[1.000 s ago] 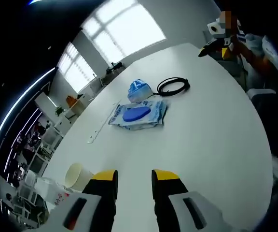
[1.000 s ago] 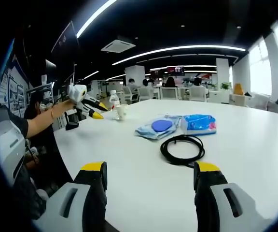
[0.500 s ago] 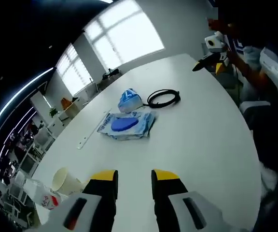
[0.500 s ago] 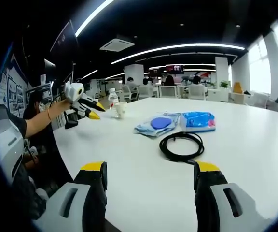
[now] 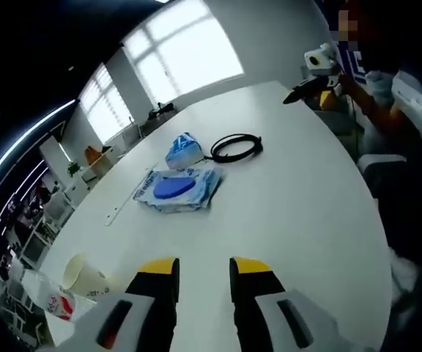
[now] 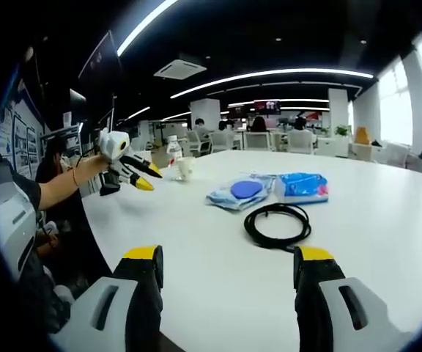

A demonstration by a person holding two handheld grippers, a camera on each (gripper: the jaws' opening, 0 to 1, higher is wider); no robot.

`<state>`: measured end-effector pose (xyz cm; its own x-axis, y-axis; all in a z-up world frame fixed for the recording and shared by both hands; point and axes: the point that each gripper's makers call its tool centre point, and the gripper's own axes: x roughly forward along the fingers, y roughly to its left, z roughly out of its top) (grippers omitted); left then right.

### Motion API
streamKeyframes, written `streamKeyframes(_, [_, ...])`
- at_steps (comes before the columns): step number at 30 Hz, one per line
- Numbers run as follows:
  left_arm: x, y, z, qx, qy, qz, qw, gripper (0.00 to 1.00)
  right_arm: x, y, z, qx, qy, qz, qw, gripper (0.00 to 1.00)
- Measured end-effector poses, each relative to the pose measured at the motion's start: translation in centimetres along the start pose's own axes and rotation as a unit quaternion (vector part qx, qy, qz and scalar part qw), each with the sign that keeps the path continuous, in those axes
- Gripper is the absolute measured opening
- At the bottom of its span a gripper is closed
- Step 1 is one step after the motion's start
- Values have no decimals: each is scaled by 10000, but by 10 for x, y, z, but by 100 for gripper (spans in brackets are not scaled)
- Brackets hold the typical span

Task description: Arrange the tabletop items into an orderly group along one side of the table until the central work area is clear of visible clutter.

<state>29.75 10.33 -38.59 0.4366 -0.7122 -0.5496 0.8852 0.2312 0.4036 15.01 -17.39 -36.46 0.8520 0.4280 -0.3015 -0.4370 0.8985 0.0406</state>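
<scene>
Yellow-tipped jaws of the right gripper stand wide apart and hold nothing; they hover just above the near edge of the white table, a stance that leaves room to close on an item. Directly beyond them lies the black cable coil, the nearest of the items. Farther off, side by side, are the clear wipes pack with a blue lid on the left and the blue tissue pack on the right. These three occupy the central work area, so the clearing is judged not yet begun.

The left gripper has its jaws nearly together, with a narrow gap and nothing between them. It is held in the air off the left side of the table, pointing across the surface. In the left gripper view a paper cup lies tipped on its side at the near left, just beside a plastic bottle with a red label. A pale flat strip lies near the wipes pack. The cup and bottle already sit at one end, a likely anchor for the group.
</scene>
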Motion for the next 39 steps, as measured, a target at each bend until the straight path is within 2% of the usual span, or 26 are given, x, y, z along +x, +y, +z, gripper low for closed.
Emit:
streamKeyframes(4, [1, -3, 1, 82, 28, -13, 10000, 26, 1, 0, 0, -24, 15, 19, 10000, 69])
streamKeyframes(17, [2, -13, 10, -90, -198, 52, 9998, 28, 5, 1, 1, -34, 31, 86, 10000, 72])
streamKeyframes(24, [3, -5, 11, -358, -373, 300, 9982, 53, 7, -5, 7, -142, -52, -55, 9999, 93])
streamKeyframes(25, [3, -3, 12, -467, -423, 327, 9975, 63, 8, -5, 9, -134, -90, -65, 9998, 98])
streamKeyframes(27, [2, -1, 16, -533, -579, 372, 9962, 78, 8, -5, 10, -173, -102, -83, 9998, 100])
streamKeyframes(30, [0, 1, 17, -559, -646, 460, 9953, 84, 9, -6, 8, -198, -48, -92, 9997, 100])
streamKeyframes(32, [0, 3, 21, -622, -802, 531, 9934, 100, 9, -5, 8, -212, -36, -80, 9997, 100])
streamKeyframes(37, [-3, -2, 27, -812, -1090, 391, 9899, 100, 9, -4, 7, -210, -11, -51, 9998, 99])
streamKeyframes(39, [-2, -3, 27, -892, -1063, 388, 9896, 100, 9, -5, 7, -214, 3, -48, 9998, 99])
